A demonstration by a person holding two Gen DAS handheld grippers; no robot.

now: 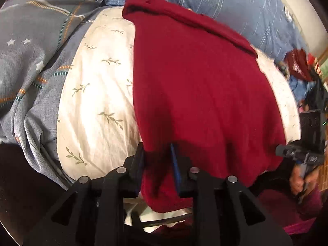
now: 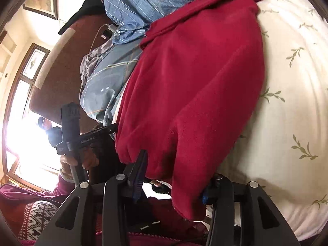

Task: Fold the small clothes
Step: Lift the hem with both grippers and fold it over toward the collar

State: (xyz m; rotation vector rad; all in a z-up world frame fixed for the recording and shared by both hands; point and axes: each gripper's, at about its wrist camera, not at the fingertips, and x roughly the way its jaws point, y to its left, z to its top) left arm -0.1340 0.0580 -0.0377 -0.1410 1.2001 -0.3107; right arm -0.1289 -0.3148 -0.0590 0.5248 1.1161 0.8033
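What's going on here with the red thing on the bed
A person is folding a red fleece garment spread on a white leaf-print sheet. The left claw is clamped on the garment's near edge. The right claw has the same edge between its fingers, but whether it grips is unclear.

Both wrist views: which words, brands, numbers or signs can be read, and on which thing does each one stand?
"DexRobot.AI", roughly; small and partly blurred: white print on the black body of the left gripper, seen in the right wrist view.
White marks on the right gripper, seen in the left wrist view: too blurred to read.
Red garment, white leaf-print sheet, blue bedding: no text visible.
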